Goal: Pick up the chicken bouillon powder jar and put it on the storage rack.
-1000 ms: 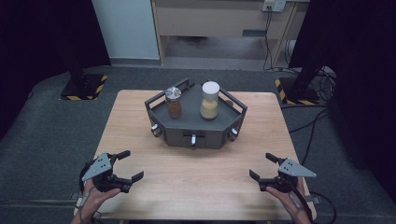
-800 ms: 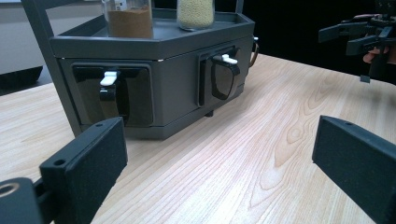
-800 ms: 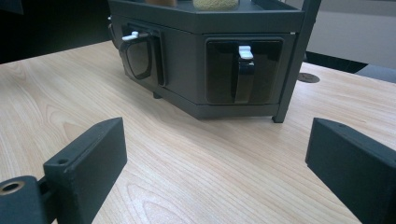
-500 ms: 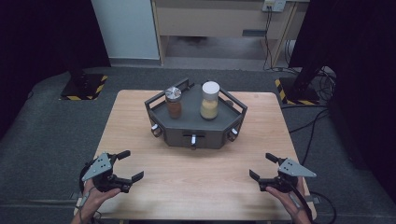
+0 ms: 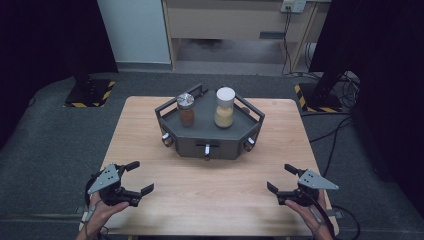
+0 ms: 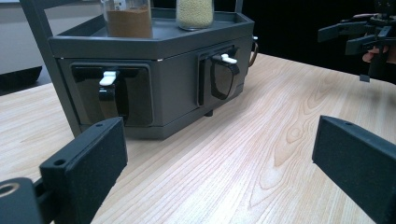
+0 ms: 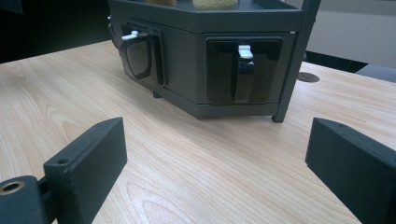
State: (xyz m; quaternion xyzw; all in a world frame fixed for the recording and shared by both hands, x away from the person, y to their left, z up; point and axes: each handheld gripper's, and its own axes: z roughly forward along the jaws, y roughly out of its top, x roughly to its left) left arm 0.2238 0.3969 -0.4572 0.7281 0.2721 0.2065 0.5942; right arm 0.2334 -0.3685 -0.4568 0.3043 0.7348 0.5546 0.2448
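Note:
A dark grey six-sided stand (image 5: pixel 222 141) sits mid-table with drawer-like fronts and white-tipped handles (image 6: pixel 109 78) (image 7: pixel 244 51). On its top stand a jar of brown powder with a metal lid (image 5: pixel 186 110) and a taller jar of yellow grains with a white lid (image 5: pixel 225 108). My left gripper (image 5: pixel 138 177) hovers open near the front left corner, nothing between its jaws. My right gripper (image 5: pixel 281 178) is open at the front right, also empty. In the left gripper view the stand (image 6: pixel 154 70) lies ahead and the right gripper (image 6: pixel 348 37) shows far right.
The wooden table (image 5: pixel 210 200) has bare surface between both grippers and the stand. Grey floor surrounds it, with black stands on hazard-striped bases (image 5: pixel 87 95) and cables (image 5: pixel 340 125) at the back corners. A small round hole (image 7: pixel 308 77) shows in the tabletop behind the stand.

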